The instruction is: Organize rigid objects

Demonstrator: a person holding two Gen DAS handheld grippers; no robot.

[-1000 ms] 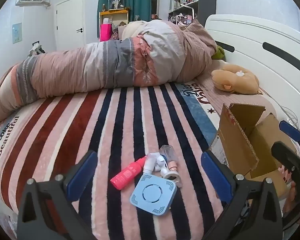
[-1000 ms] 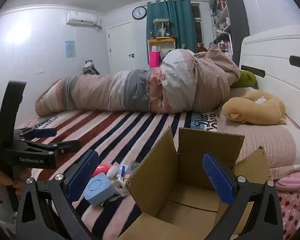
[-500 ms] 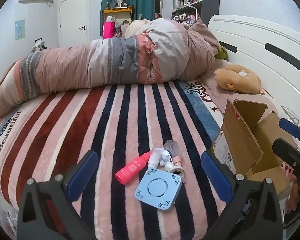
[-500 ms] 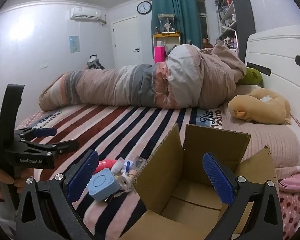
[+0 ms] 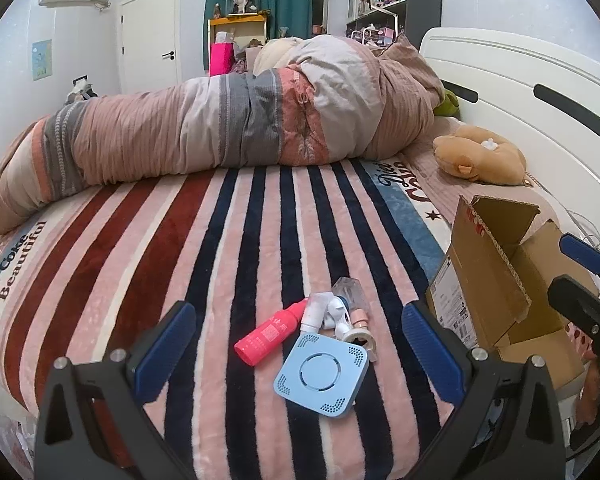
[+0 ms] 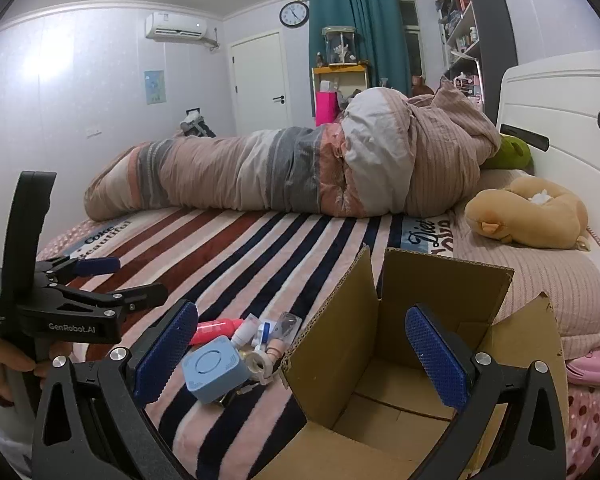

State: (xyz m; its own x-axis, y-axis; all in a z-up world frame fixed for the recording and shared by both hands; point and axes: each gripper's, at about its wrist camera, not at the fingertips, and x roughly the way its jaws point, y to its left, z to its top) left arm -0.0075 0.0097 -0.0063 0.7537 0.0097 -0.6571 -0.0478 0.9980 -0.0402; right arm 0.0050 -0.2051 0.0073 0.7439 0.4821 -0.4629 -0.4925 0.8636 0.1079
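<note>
A small pile lies on the striped blanket: a light blue square device, a pink-red bottle, a white tube, a clear small bottle and a tape roll. My left gripper is open and empty, just in front of the pile. An open cardboard box stands to the right. My right gripper is open and empty at the box's left edge. The blue device and pink bottle lie left of the box.
A rolled quilt lies across the far side of the bed. A tan plush toy sits by the white headboard. The bed's front edge is close below the pile.
Both views have shifted slightly; the left gripper has edged forward and up a little relative to the pile. Both grippers stay open and empty.
</note>
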